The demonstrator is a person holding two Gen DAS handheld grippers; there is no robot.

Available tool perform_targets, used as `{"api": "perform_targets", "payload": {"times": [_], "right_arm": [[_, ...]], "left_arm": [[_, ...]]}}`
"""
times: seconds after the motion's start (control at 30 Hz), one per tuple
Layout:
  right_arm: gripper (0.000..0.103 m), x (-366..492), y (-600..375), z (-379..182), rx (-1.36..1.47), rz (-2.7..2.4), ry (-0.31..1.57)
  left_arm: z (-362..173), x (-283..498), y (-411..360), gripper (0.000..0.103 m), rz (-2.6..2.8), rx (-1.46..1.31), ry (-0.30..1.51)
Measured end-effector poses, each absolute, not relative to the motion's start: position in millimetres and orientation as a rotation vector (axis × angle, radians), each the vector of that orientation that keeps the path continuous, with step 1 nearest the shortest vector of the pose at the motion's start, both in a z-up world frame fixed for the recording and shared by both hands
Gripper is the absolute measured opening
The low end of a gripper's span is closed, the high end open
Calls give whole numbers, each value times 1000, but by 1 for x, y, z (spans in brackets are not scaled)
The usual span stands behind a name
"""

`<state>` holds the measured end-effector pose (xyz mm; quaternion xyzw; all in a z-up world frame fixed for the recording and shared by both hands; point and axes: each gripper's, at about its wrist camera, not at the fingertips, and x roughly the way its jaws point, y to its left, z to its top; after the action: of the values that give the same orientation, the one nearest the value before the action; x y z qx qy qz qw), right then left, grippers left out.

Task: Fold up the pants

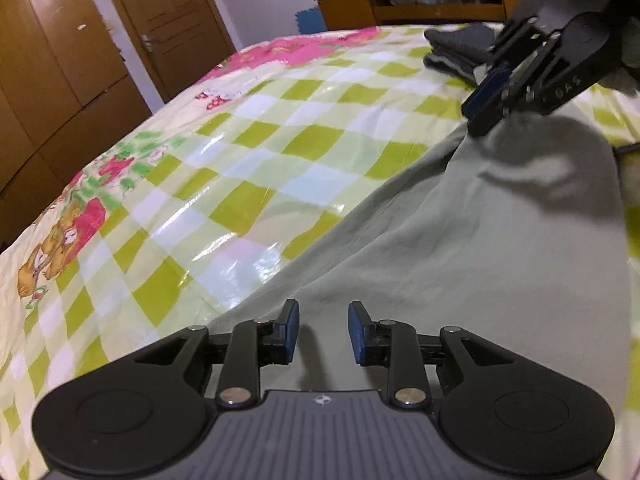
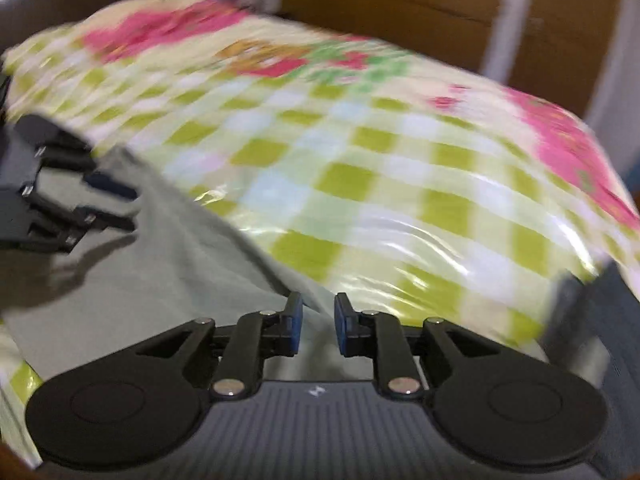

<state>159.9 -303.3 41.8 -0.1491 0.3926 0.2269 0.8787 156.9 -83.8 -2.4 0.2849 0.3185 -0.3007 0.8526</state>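
1. A bedroom: brown wardrobe doors (image 1: pixel 60 60) fill the left of the left wrist view, with a wooden shelf unit (image 1: pixel 420 4) at the far end of the bed. The right wrist view shows only blurred brown panels behind the bed.
2. The bed is covered by a glossy checked sheet (image 1: pixel 248 152) in green, white and pale yellow, with pink flowers and cartoon figures along its border. The right wrist view is smeared by motion, so that border print is hard to read there.
3. The pants (image 1: pixel 460 248), pale grey-green, lie spread on the sheet at the near right of the left wrist view. In the right wrist view they occupy the lower left.
4. A stack of dark folded clothes (image 1: pixel 460 50) sits on the bed beyond the pants, seen only from the left wrist.
5. The left gripper (image 1: pixel 323 332) hovers low over the pants edge, its blue-padded jaws apart with nothing between them. The right wrist view shows it from the side at the left edge, again parted.
6. The right gripper (image 2: pixel 317 328) is over the pants edge where cloth meets sheet, jaws apart with a narrow gap. From the left wrist it appears at the upper right, its tips down at the fabric; whether they pinch cloth there I cannot tell.
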Motion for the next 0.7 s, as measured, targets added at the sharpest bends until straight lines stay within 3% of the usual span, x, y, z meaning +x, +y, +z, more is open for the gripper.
{"api": "perform_targets", "payload": {"times": [0.27,0.4,0.57,0.7], "right_arm": [[23,182,-288,9,-523,613,954],[21,182,-283,13,-576,628,914],[22,175,-262,15,-638,734,882],[24,189,-245,-4,-684,758,905]], "left_arm": [[-10,174,-80,46,-710,661,669],[-11,175,-80,46,-747,702,674],[-11,176,-81,32,-752,737,693],[-7,170,-79,32,-755,741,675]]}}
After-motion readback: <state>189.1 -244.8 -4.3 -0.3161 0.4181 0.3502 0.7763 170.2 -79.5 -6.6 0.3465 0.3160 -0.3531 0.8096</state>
